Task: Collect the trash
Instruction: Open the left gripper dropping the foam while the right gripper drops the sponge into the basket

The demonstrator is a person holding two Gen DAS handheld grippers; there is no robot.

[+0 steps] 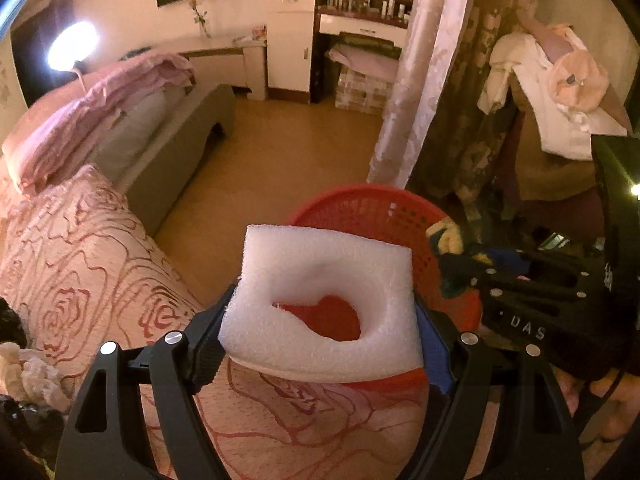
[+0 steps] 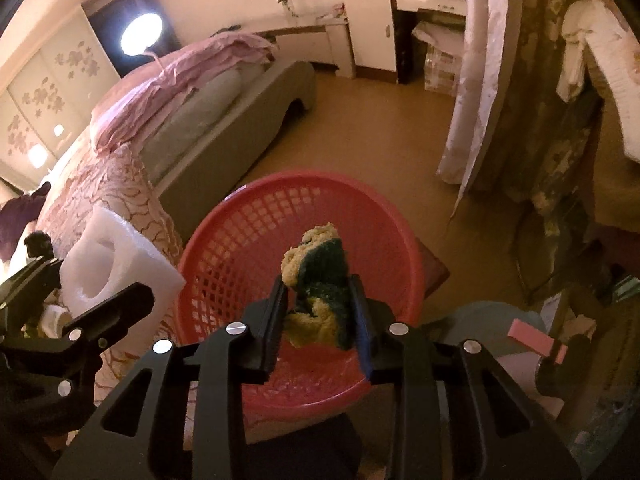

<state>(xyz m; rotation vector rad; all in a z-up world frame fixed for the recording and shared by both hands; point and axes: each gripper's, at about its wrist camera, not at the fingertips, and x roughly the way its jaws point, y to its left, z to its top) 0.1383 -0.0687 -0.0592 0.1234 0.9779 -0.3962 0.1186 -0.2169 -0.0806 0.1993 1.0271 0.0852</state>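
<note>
Above the red basket [image 2: 240,232], the left claw [image 1: 320,320] grips white foam [image 1: 320,276], the right claw [image 2: 320,304] a sponge [image 2: 320,276].

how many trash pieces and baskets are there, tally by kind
white foam block: 1, in the left gripper
yellow-green sponge: 1, between the right gripper fingers
red basket: 1
total: 3

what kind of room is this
Most likely a bedroom in a home. A bed with a rose-patterned pink cover and folded pink bedding fills the left side, long curtains hang at right, and a dressing table crowded with bottles stands against the far wall.
</note>
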